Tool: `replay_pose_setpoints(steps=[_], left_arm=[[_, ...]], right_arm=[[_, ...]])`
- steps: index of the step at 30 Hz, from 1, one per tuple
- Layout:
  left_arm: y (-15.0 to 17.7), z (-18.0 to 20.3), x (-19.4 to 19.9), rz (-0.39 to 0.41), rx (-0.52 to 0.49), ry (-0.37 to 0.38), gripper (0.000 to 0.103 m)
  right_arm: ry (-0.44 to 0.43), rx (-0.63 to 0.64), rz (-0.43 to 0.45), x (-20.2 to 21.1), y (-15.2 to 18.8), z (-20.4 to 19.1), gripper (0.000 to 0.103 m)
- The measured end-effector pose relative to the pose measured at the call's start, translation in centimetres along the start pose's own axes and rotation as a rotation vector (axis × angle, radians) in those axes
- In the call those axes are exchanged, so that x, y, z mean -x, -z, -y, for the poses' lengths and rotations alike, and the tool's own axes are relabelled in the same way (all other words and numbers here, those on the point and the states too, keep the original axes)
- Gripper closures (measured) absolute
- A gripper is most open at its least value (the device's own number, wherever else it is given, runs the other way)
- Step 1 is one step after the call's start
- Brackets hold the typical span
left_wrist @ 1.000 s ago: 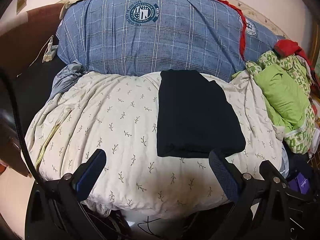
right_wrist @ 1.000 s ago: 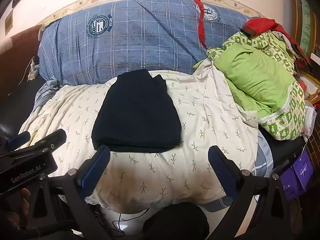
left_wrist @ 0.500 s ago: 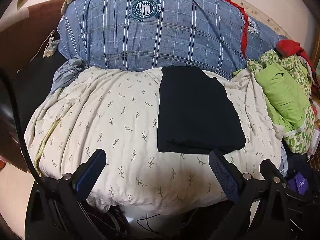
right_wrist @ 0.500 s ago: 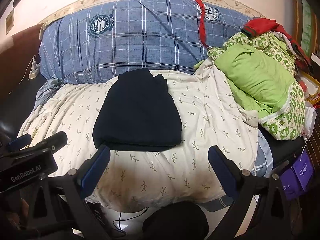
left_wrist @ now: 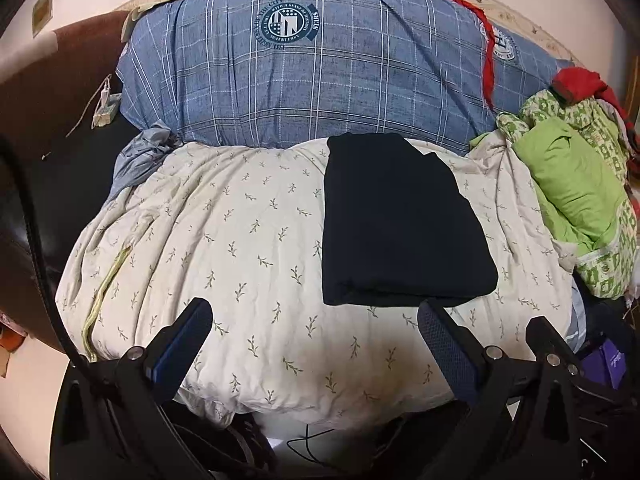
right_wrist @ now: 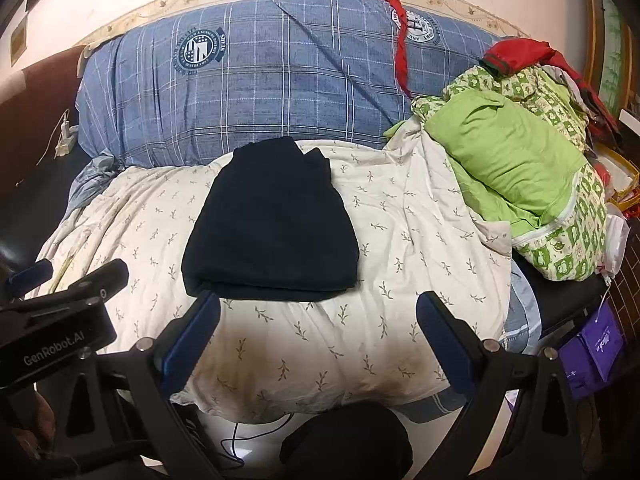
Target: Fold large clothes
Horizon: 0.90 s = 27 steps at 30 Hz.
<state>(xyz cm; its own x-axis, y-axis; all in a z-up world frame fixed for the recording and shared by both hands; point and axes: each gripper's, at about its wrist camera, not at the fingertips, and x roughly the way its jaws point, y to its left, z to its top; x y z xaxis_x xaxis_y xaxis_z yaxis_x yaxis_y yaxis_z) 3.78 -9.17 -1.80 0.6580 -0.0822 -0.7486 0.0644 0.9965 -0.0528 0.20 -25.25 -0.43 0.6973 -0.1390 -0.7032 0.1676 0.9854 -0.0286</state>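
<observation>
A dark navy garment [left_wrist: 400, 224] [right_wrist: 272, 220] lies folded into a neat rectangle on the cream leaf-print quilt [left_wrist: 240, 240] [right_wrist: 400, 240]. My left gripper [left_wrist: 316, 324] hangs open above the quilt's near edge, its right finger just in front of the garment's near right corner. My right gripper [right_wrist: 318, 318] is open too, its left finger at the garment's near left corner. Neither holds anything. The left gripper's body [right_wrist: 60, 320] shows at the left of the right wrist view.
A blue plaid duvet [left_wrist: 320, 72] [right_wrist: 260, 84] is heaped behind the quilt. A pile of green and red bedding [left_wrist: 576, 184] [right_wrist: 516, 160] sits at the right. A purple bag [right_wrist: 596, 348] hangs low right, cables lie on the floor below, and a power strip [left_wrist: 104, 108] is far left.
Both views have shifted slightly; the left gripper tilted a little so the garment sits lower in its view. The garment itself has not moved and both grippers stay open.
</observation>
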Motion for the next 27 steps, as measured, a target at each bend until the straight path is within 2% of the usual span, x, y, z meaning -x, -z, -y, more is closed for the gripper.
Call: replay_pose_setpoints(steps=[27], left_arm=[[-0.1, 0.19, 0.05, -0.007, 0.006, 0.003, 0.001]], right_arm=[[0.005, 0.013, 0.004, 0.07, -0.13, 0.25, 0.005]])
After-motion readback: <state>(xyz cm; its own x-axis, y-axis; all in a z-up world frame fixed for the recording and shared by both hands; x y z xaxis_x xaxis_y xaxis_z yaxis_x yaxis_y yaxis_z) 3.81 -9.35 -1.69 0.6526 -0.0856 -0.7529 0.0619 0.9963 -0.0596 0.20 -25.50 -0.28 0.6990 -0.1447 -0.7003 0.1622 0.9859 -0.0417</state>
